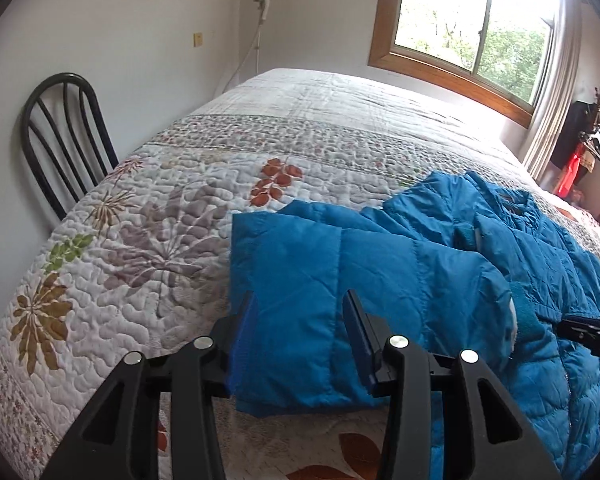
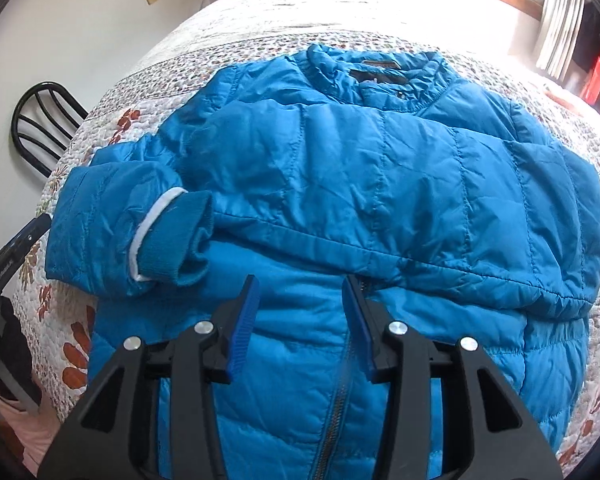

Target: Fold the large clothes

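Blue puffer jacket [image 2: 340, 168] on quilted bed [image 1: 180, 200], sleeves seemingly folded across, both hand-held grippers agape.

The jacket [image 2: 340, 184] hem runs off the right wrist view at 6 o'clock, behind the right tool [image 2: 300, 308]. At 9 o'clock the left tool [image 2: 8, 268] is mostly cropped. The collar label [image 2: 380, 65] is unreadable.

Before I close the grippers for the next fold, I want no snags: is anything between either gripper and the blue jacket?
Nothing visible. The left gripper is open over the folded sleeve, the right gripper open above the zipper. The blue jacket lies alone on the quilt.
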The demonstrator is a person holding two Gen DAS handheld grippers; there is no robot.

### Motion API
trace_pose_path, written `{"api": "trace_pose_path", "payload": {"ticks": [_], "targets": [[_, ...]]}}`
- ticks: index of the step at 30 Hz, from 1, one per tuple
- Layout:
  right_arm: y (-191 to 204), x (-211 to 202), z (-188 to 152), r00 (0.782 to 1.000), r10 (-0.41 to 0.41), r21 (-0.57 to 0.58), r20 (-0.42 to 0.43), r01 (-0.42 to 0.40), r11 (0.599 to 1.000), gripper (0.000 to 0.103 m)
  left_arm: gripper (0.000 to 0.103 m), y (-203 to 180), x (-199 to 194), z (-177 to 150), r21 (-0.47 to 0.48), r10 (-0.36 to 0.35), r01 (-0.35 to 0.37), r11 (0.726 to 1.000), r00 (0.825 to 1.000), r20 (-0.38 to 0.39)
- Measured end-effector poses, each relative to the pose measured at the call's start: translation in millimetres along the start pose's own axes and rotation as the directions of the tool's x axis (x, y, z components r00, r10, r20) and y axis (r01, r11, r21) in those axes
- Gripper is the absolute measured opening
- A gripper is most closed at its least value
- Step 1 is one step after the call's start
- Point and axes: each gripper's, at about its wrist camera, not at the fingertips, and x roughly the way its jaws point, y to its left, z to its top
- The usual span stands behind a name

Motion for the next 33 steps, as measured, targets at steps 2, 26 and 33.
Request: {"api": "trace_pose_path", "payload": {"ticks": [2, 26, 33], "targets": [[10, -1, 0, 1.000, 0.007, -0.014, -0.006, -0.007, 1.000, 0.043, 0.044, 8, 3, 0, -0.011, 0.002, -0.002, 1.000, 1.000, 0.000], [70, 37, 30, 0.991, 0.092, -0.032, -0.093, -0.095, 0.995, 0.056, 0.053, 55, 20, 3, -0.105, 0.068, -0.071, 0.992, 0.997, -0.030], [77, 48, 32, 0.986, 0.120, -0.047, -0.112, -0.126, 0.991, 0.048, 0.053, 51, 38, 0, -0.109, -0.004, -0.003, 0.994, 0.998, -0.066]]}}
